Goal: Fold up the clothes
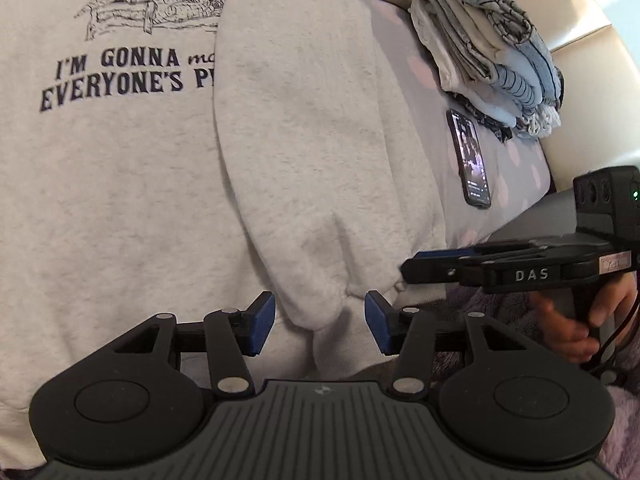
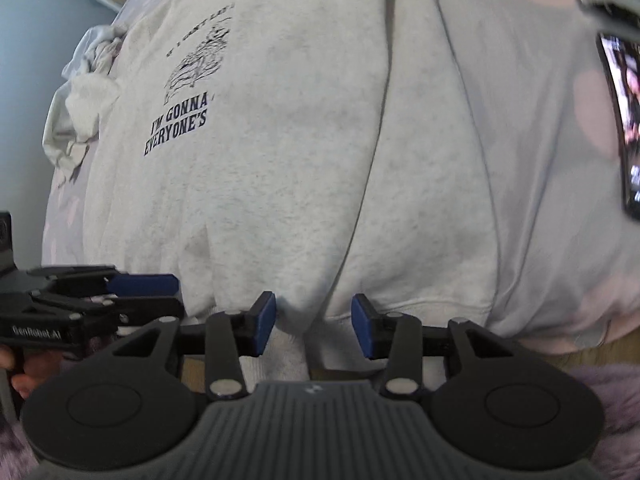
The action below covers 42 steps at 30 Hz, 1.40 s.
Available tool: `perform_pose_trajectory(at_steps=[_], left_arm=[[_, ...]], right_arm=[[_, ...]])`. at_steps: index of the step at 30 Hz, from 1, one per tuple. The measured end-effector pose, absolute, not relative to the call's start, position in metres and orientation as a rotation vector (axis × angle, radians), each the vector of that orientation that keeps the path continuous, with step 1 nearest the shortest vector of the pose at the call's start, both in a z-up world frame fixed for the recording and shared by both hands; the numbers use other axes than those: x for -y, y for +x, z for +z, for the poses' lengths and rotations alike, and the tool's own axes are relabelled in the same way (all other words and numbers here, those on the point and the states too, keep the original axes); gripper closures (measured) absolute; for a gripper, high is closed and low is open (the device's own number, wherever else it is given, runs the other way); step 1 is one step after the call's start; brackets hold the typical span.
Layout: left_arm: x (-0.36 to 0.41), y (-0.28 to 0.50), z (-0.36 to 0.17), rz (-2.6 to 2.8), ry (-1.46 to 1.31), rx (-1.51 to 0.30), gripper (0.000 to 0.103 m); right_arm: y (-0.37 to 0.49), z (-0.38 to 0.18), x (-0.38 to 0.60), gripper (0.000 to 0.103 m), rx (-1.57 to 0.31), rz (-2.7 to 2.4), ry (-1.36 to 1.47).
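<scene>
A light grey sweatshirt (image 1: 120, 184) with dark printed lettering lies flat on the bed, front up. One sleeve (image 1: 304, 128) is folded over its front, cuff toward me. My left gripper (image 1: 320, 322) is open, its blue pads either side of that cuff at the near hem. In the right wrist view the sweatshirt (image 2: 288, 160) fills the frame. My right gripper (image 2: 314, 326) is open around a bunched bit of the bottom hem. The right gripper (image 1: 420, 270) also shows side-on at the sweatshirt's right edge, and the left gripper (image 2: 160, 292) appears at the lower left.
A phone (image 1: 472, 156) with a lit screen lies on the lilac dotted sheet (image 1: 516, 176) right of the sweatshirt. Behind it stands a stack of folded clothes (image 1: 492, 52). A crumpled white garment (image 2: 84, 100) lies at the far left. A hand (image 1: 580, 320) holds the right gripper's handle.
</scene>
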<state>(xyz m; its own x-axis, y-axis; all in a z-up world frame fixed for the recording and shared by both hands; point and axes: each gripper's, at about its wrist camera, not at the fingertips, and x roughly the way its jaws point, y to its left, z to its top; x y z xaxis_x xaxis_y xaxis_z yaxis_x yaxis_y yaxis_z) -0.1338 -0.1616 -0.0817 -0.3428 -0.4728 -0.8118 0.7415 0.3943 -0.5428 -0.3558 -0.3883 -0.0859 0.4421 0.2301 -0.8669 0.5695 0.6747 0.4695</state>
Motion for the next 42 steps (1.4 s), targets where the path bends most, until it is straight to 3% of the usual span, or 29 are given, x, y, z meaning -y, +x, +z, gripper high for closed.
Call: perform_pose_trajectory(at_steps=[4, 8, 11, 24, 30, 34, 36, 37, 42], left_arm=[[0.166, -0.137, -0.097, -1.26, 0.255, -1.484, 0.059], [0.167, -0.139, -0.103, -1.254, 0.272, -1.487, 0.089], [0.164, -0.136, -0.105, -1.235, 0.283, -1.493, 0.093], [0.155, -0.12, -0.118, -1.157, 0.278, -1.549, 0.093], [0.157, -0.122, -0.116, -1.164, 0.295, -1.534, 0.093], [0.16, -0.124, -0.115, -1.168, 0.316, -1.527, 0.093], [0.162, -0.125, -0.115, -1.167, 0.322, -1.527, 0.093], [0.163, -0.125, -0.114, -1.168, 0.325, -1.527, 0.093], [0.165, -0.132, -0.085, -1.285, 0.344, -1.461, 0.093]], right_arm=[[-0.354, -0.096, 0.387, 0.058, -1.133, -0.25, 0.912], [-0.358, -0.1, 0.387, 0.058, -1.133, -0.253, 0.95], [-0.365, -0.097, 0.391, 0.058, -1.115, -0.244, 0.989], [-0.343, -0.101, 0.377, 0.059, -1.109, -0.157, 0.947], [-0.344, -0.09, 0.378, 0.058, -1.013, -0.095, 1.003], [-0.335, -0.102, 0.376, 0.057, -1.09, -0.144, 0.98], [-0.331, -0.105, 0.375, 0.066, -1.091, -0.136, 0.981], [-0.33, -0.103, 0.375, 0.084, -1.082, -0.131, 0.979], [-0.339, -0.071, 0.375, 0.089, -1.057, -0.131, 0.926]])
